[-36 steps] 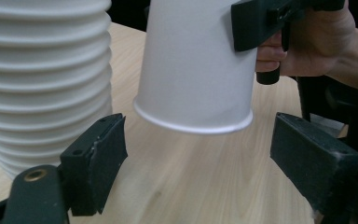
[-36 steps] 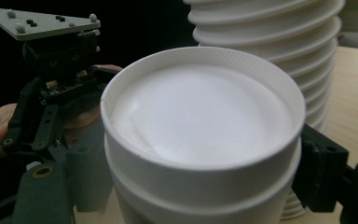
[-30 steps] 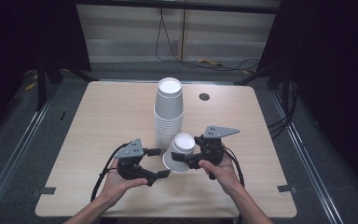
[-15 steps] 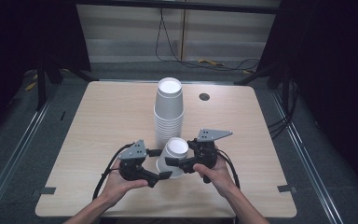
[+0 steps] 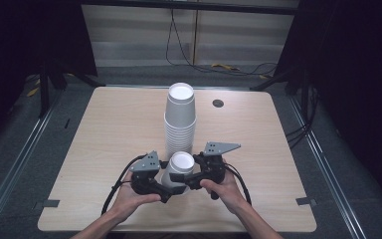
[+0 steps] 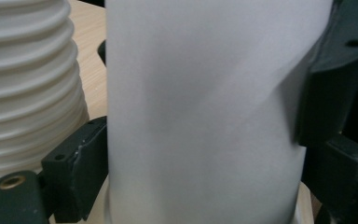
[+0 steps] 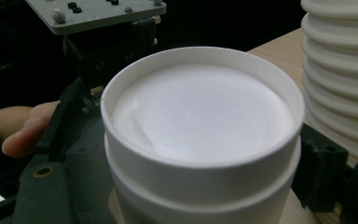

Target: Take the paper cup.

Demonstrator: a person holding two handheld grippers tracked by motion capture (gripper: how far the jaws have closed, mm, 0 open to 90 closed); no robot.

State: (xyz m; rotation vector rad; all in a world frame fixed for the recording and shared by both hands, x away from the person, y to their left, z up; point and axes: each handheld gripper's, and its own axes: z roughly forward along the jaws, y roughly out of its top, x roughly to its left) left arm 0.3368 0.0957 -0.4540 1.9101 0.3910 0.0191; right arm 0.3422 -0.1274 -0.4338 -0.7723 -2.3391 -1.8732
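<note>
Cups (image 5: 178, 172), two nested, sit clamped between my left gripper (image 5: 155, 185) fingers, and my right gripper (image 5: 191, 178) fingers grip the upper rim (both closed on them), beside the tall stack (image 5: 180, 119) on the counter (image 5: 109, 129).

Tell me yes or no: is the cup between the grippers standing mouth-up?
No, the cup stands upside down: the right gripper view shows its closed, recessed base on top.

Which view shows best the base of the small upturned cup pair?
The right gripper view: the small cup pair shows its recessed base and two rims. The left gripper view shows its plain side wall; the high view shows it distant.
</note>
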